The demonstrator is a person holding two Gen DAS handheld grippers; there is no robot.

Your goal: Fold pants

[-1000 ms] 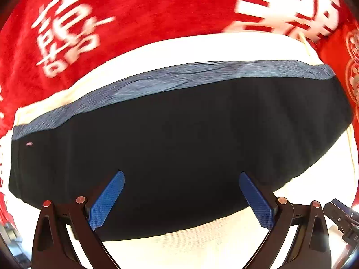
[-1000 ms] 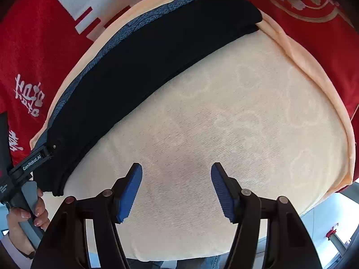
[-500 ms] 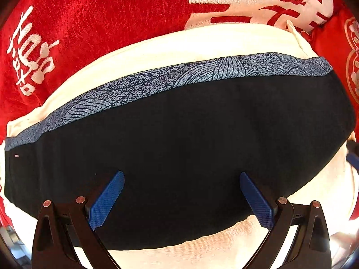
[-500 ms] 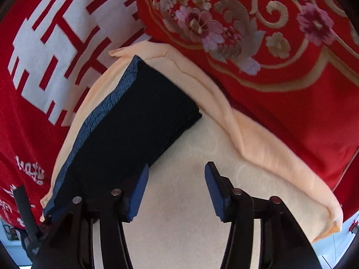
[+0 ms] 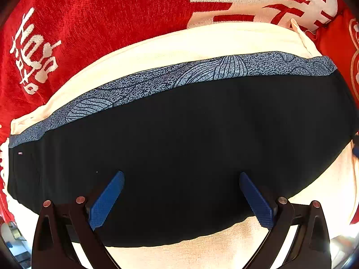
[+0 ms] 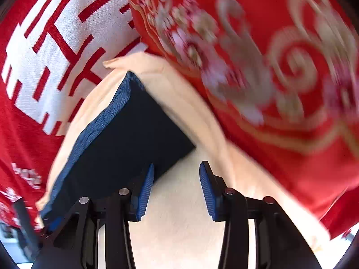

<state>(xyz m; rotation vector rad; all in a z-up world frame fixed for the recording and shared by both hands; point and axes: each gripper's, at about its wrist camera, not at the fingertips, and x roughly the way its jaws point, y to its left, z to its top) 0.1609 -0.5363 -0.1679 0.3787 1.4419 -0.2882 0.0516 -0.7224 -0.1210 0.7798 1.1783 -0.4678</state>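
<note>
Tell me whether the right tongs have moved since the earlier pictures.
Yes. The right tongs travelled along the cream towel to the pants' end corner, jaws closing, nothing between them.

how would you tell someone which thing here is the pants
Start at the red cloth with white characters, then find the cream towel spread over it. The pants are the long flat black piece lying on that towel, the only dark thing there, with a speckled blue-grey patterned band along the far edge.
</note>
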